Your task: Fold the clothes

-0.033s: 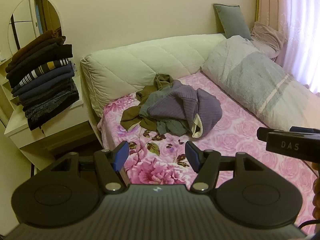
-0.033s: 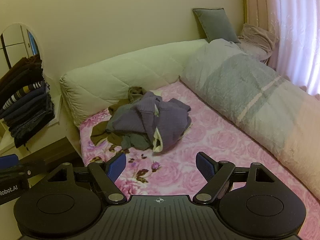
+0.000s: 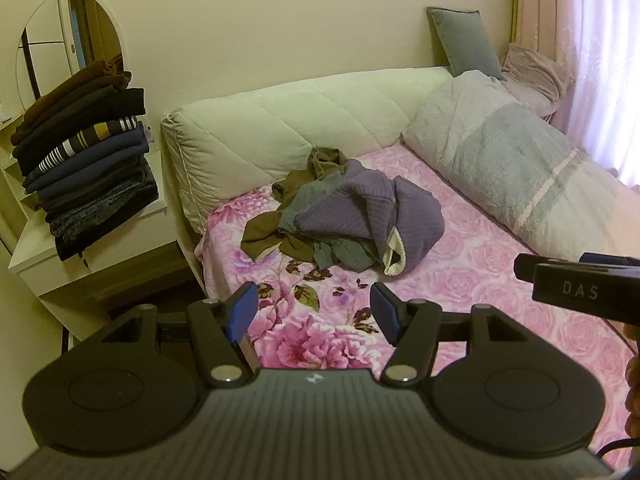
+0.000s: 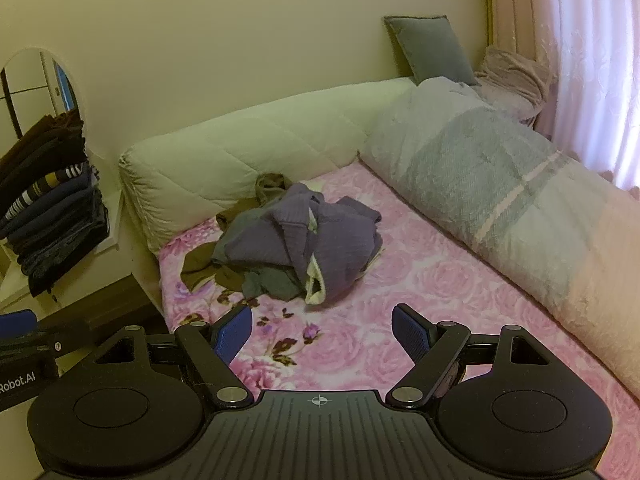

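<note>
A heap of unfolded clothes lies on the pink floral bed: a purple knit garment on top, grey and olive-brown pieces under it. It also shows in the right wrist view. My left gripper is open and empty, held above the bed's near edge, short of the heap. My right gripper is open and empty, also short of the heap. The right gripper's side shows at the right edge of the left wrist view.
A stack of folded dark clothes sits on a white dresser left of the bed, in front of an oval mirror. A cream quilted headboard cushion, a rolled grey duvet and a grey pillow border the bed.
</note>
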Demonstrator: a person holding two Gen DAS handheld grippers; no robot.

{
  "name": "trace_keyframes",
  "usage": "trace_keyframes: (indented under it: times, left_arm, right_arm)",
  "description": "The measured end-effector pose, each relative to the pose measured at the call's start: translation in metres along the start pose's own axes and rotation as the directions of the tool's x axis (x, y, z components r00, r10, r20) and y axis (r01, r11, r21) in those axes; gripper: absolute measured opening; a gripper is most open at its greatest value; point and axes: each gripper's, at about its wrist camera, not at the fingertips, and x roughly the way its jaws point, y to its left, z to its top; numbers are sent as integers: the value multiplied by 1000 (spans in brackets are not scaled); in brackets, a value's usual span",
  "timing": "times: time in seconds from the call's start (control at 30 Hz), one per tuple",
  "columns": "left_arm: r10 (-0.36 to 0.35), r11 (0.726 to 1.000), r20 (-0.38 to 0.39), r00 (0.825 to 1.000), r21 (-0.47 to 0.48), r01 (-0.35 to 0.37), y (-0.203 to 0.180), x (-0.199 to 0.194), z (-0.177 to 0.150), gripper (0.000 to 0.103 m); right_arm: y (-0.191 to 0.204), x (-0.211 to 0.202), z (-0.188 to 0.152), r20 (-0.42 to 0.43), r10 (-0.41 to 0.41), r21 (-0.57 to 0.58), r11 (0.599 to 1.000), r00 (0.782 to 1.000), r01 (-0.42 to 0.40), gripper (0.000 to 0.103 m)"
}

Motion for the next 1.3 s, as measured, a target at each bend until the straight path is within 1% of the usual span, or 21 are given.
trace_keyframes:
  times: [0.13, 0.4, 0.9, 1.3]
  left_arm:
    - [6, 1000, 4, 1000, 3, -6, -2, -1, 1, 58]
    - [11, 1000, 17, 1000, -2, -11, -9, 7, -18, 58]
    - [9, 1000, 3, 1000, -18, -9, -6, -5, -20, 58]
    - [-4, 1000, 10, 1000, 0, 4, 3, -11, -7, 58]
  right_arm:
    - [-2, 1, 0, -4, 10, 0, 1000, 1000, -10, 80]
    - [-4, 0, 3, -6, 17, -1, 1000, 1000, -17, 80]
    - [-2, -5, 1, 1, 9, -6, 1000, 1000, -9, 80]
    - [-1, -12, -8, -2, 6, -8, 1000, 1000, -6, 80]
